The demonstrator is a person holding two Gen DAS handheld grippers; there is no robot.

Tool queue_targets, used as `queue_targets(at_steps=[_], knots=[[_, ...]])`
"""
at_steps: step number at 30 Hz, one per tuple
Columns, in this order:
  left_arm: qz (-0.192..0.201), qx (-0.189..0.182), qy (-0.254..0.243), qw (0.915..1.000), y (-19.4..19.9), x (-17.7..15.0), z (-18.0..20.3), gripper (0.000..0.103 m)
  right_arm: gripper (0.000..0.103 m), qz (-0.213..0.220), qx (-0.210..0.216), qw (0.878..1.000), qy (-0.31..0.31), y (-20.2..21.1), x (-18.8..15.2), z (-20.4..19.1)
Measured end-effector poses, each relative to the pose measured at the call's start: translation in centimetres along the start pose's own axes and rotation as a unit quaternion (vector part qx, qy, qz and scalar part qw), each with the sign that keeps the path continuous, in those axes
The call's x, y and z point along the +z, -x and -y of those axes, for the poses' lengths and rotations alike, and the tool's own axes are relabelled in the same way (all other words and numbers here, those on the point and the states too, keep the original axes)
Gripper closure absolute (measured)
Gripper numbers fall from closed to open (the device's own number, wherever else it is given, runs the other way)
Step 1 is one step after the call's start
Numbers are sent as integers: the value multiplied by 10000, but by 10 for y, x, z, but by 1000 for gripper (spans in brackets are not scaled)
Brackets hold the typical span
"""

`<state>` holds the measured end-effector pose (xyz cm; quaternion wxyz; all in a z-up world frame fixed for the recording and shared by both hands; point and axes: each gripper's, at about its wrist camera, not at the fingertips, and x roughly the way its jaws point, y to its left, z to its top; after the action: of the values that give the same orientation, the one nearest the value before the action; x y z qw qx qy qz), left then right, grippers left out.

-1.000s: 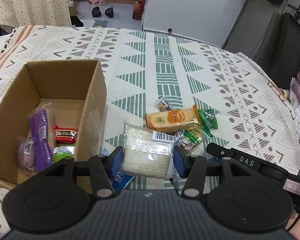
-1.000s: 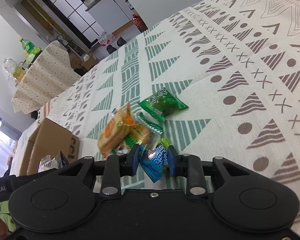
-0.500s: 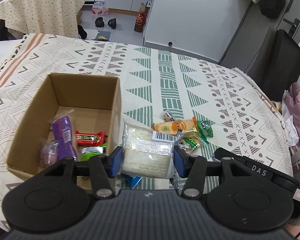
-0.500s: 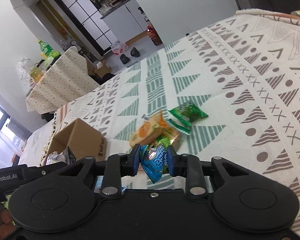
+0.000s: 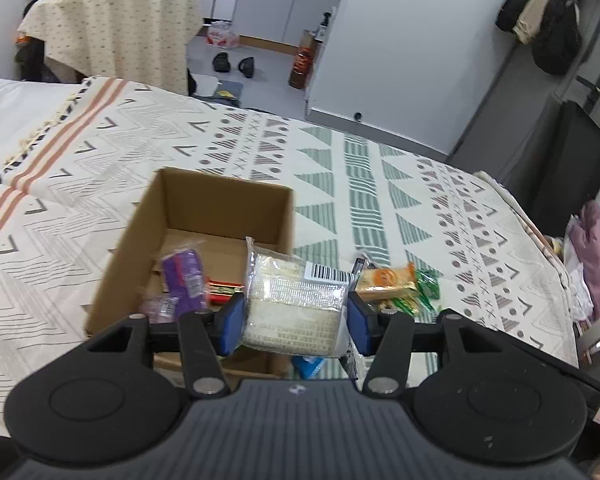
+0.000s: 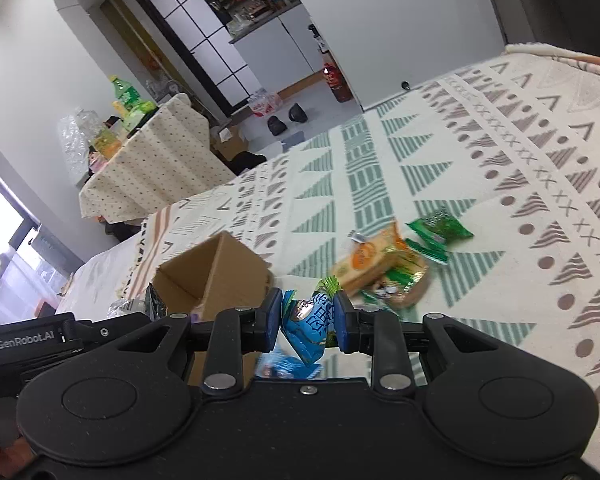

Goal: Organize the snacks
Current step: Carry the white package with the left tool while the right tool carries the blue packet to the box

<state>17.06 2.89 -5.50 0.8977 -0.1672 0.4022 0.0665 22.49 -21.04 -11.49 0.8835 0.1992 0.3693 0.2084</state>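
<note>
Left wrist view: the left gripper (image 5: pixel 295 317) squeezes a clear packet of pale rice crackers (image 5: pixel 296 308) above the brown cardboard box (image 5: pixel 204 216), which holds a purple packet (image 5: pixel 183 280) and a red bar (image 5: pixel 222 289). The right gripper (image 6: pixel 307 322) pinches a blue candy (image 6: pixel 310 326). An orange biscuit pack (image 6: pixel 370 262) and green packets (image 6: pixel 440 226) wait on the patterned cloth (image 6: pixel 520 160).

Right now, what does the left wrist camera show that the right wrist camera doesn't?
Only the left view shows the left tool clamping a clear pack of white crackers, and the purple packet inside the cardboard box. Only the right view shows the right tool clamping a blue candy packet. Both show the box and the orange snack pack.
</note>
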Motion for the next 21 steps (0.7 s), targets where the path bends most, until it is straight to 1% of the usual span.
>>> queue_targets(at_steps=[2,6,12,18,21], knots=[[-5,34,117,9999,3,3,-9,51,76,21,18,10000,31,0,1,-7],[65,115,160,9998,8,11,-22,50,76,45,83,9999,48,-1,3,-20],[99,165,340,9992,10,18,-44,50,76,45,160,9996,243,-4,6,-45],[82,196,509,9985,6,23,-63,50,76,-11,246,9988,434,-13,7,-70],[-26,197,591,9981,2,23,-71,49,76,-51,284,9983,504,-19,7,-80]])
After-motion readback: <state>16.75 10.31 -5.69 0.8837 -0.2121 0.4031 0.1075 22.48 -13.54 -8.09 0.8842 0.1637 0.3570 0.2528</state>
